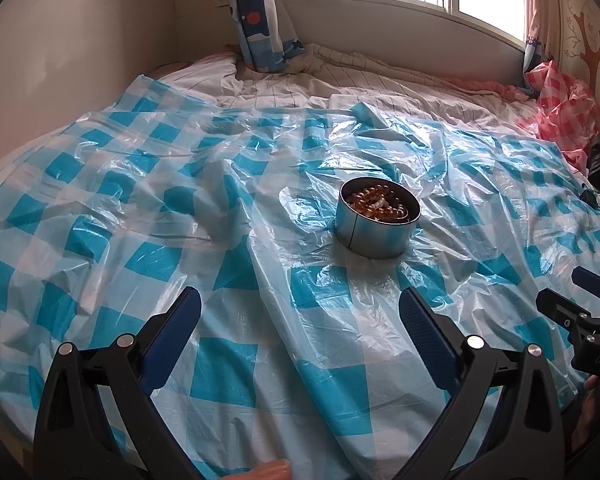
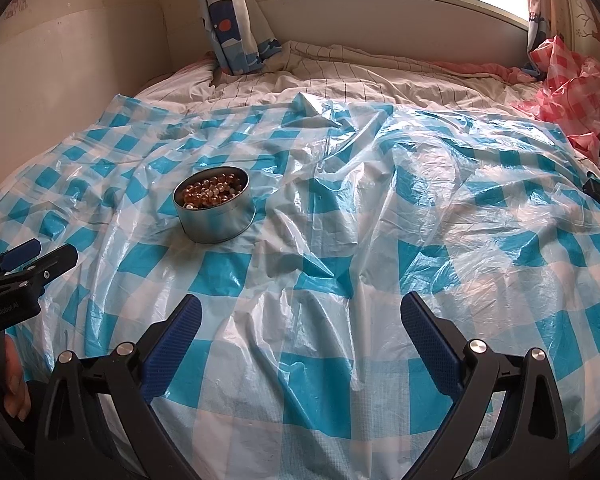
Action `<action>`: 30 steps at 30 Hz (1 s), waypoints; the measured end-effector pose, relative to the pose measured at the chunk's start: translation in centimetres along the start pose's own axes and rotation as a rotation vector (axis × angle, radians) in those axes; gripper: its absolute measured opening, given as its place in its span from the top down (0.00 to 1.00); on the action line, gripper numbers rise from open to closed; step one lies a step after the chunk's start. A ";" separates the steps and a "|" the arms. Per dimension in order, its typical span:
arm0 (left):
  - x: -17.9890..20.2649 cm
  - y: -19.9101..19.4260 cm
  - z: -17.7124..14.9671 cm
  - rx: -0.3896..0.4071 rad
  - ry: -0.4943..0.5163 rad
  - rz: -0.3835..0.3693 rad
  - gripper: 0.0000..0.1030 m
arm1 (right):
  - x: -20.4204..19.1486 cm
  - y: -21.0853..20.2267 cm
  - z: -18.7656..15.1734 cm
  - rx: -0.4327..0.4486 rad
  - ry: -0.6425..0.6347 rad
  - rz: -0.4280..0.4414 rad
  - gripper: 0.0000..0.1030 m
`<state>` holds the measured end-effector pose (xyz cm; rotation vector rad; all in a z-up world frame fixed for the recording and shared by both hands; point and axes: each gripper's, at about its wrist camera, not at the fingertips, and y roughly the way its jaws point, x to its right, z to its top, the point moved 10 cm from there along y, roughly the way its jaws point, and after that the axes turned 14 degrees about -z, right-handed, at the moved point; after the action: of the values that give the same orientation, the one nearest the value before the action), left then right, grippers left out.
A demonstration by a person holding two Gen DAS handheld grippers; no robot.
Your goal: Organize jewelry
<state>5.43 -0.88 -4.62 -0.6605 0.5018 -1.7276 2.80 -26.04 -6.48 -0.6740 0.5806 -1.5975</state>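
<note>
A round silver tin (image 1: 374, 232) sits on the blue-and-white checked plastic sheet (image 1: 148, 208) on a bed. It holds amber bead strings (image 1: 380, 204) with some white beads. The tin (image 2: 214, 220) and its beads (image 2: 212, 192) also show in the right wrist view, left of centre. My left gripper (image 1: 300, 312) is open and empty, low over the sheet, short of the tin. My right gripper (image 2: 300, 316) is open and empty, to the right of the tin. Each gripper shows at the edge of the other's view.
The checked sheet (image 2: 380, 240) is crumpled and covers most of the bed. A striped quilt (image 1: 340, 88) lies behind it. A pink checked plastic bag (image 1: 564, 108) and a black object (image 2: 596, 192) lie at the right. A curtain (image 1: 256, 12) hangs by the window.
</note>
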 end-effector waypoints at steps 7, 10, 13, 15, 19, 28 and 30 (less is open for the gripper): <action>0.0 0.0 -0.1 -0.001 0.001 0.002 0.07 | 0.0 0.0 0.0 -0.001 -0.001 0.000 0.07; -0.1 -0.1 -0.2 -0.002 0.003 0.002 0.07 | 0.0 0.0 0.0 -0.001 -0.001 0.000 0.07; -0.1 -0.1 -0.1 -0.003 0.004 0.003 0.07 | 0.0 0.0 0.0 -0.001 -0.001 0.000 0.07; 0.2 0.1 0.0 -0.002 0.003 0.003 0.07 | 0.0 0.0 0.1 -0.002 -0.001 0.000 0.07; 0.3 0.2 0.0 -0.002 0.004 0.004 0.07 | 0.0 0.0 0.1 -0.002 -0.001 0.000 0.07; -0.5 0.7 -0.8 -0.057 -0.018 -0.026 0.07 | -0.1 0.0 0.2 0.000 -0.005 0.000 0.07; -1.2 0.3 -0.7 -0.041 -0.042 -0.030 0.07 | -0.1 0.0 -0.1 0.001 -0.009 -0.002 0.07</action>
<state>5.36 0.22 -5.57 -0.7358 0.5006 -1.7321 2.77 -25.96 -6.55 -0.6810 0.5730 -1.5955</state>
